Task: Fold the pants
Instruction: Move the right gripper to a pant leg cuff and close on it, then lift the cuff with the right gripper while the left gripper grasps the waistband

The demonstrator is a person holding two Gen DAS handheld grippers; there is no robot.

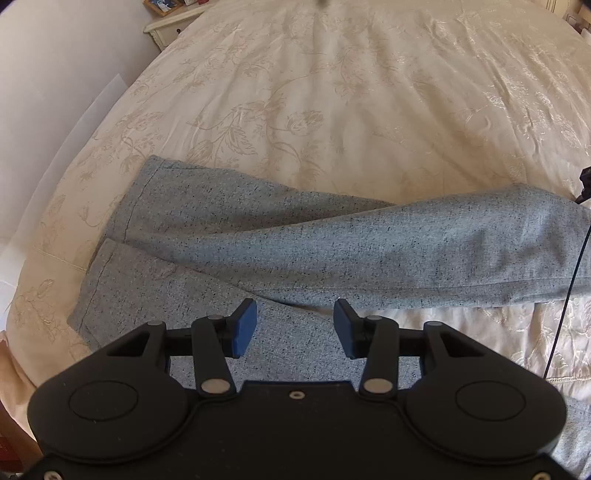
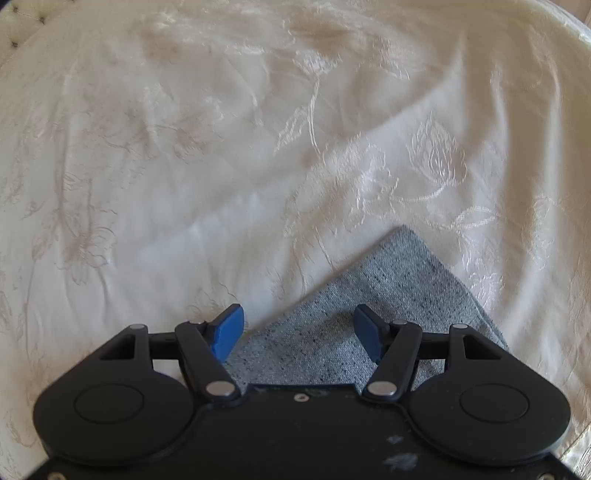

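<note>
Cream floral bedspread (image 1: pixel 332 92), bedside table (image 1: pixel 170 27)

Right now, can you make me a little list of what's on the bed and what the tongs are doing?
surface: cream flowered bedspread
clothing: grey speckled pants, lying flat, legs spread apart
left tongs: open, above a pant leg, holding nothing
right tongs: open, above a corner of the pants, holding nothing
beside bed: white nightstand

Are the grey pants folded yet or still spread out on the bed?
Still spread out: the grey pants lie flat on the bedspread, both legs apart, hems side by side.
</note>
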